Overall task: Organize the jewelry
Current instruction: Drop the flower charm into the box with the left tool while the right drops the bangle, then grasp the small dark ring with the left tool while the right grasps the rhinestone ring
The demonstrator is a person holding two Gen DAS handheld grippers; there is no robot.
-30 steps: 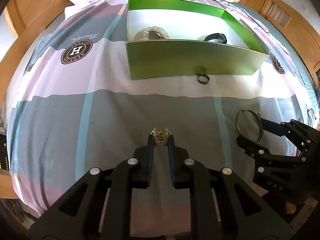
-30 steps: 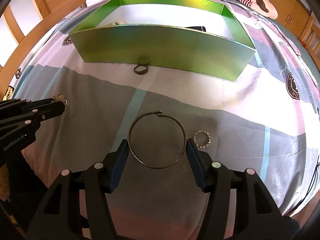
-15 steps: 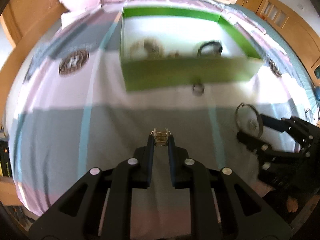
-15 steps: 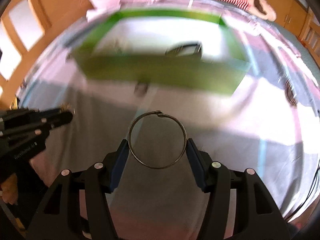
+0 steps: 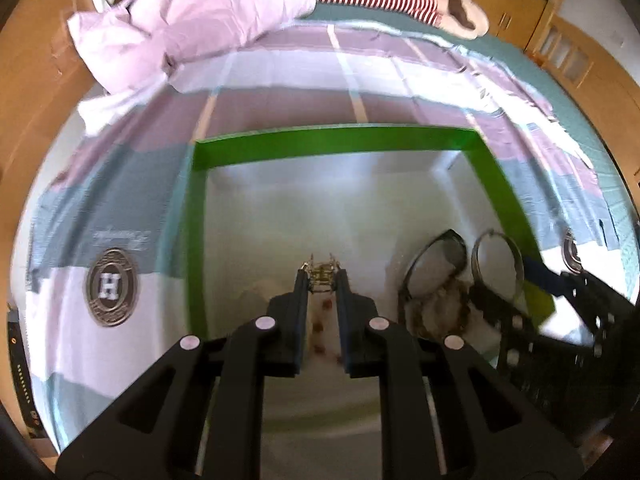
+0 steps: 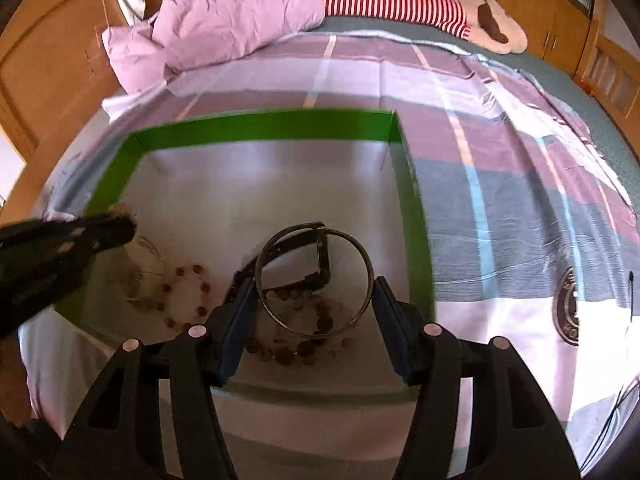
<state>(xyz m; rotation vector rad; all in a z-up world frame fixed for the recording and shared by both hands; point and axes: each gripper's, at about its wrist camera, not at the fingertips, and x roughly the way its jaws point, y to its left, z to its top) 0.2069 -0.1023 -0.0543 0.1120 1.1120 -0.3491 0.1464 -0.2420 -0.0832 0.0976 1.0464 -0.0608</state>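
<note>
A green box point(image 5: 340, 144) point(image 6: 264, 124) with a white floor lies on the bed. My left gripper point(image 5: 323, 276) is shut on a small gold trinket point(image 5: 322, 271) and hangs over the box's inside. My right gripper point(image 6: 314, 292) is shut on a thin metal bangle point(image 6: 365, 260), also above the box; the bangle point(image 5: 476, 248) shows at the right of the left wrist view. Below it lie a black bracelet point(image 6: 324, 256) point(image 5: 452, 238) and brown beaded strands point(image 6: 288, 354). The left gripper point(image 6: 120, 226) appears at the left edge of the right wrist view.
The patterned bedsheet point(image 6: 500, 208) spreads around the box. A lilac pillow point(image 5: 200, 24) and a red-and-white striped cushion point(image 6: 392, 0) lie at the far end. Wooden cupboards point(image 5: 568, 40) and a wooden bed frame point(image 6: 52, 64) ring the bed.
Both grippers travelled forward from the bare sheet to above the green box, each keeping its piece. The box front wall and the small ring before it have dropped out of sight.
</note>
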